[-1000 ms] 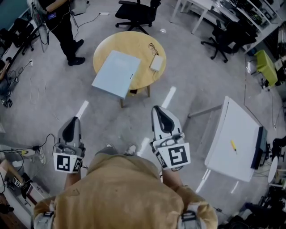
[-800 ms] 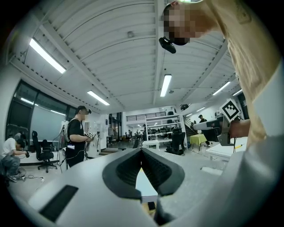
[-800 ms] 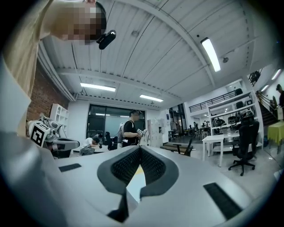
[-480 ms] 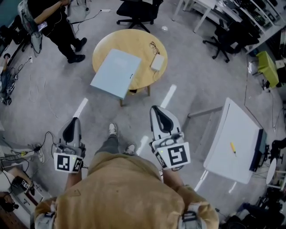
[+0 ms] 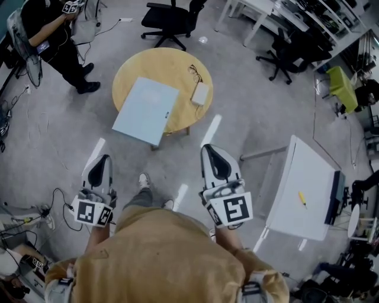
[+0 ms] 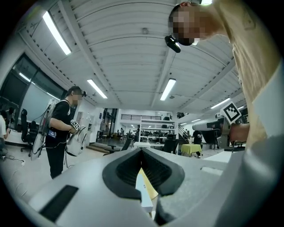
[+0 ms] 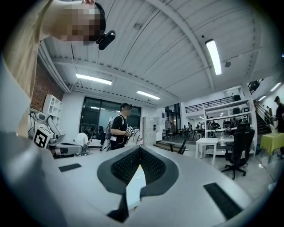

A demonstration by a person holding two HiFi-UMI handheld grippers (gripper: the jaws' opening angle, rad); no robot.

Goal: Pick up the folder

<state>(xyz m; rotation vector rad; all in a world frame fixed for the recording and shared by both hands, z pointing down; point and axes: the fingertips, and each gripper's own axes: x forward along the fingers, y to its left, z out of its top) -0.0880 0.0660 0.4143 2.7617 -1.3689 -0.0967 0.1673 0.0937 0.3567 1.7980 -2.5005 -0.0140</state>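
Across the grey floor, the round table carries the pale blue folder, its near corner overhanging the edge. Your left gripper and right gripper are both clenched and empty; open them early and take that overhanging corner. No writing is legible.

Pale blue folder flat on round table (near edge overhanging).

part of tabletop under folder

Grey concrete floor; round wooden table, black office chairs, white desk; ceiling strip lights
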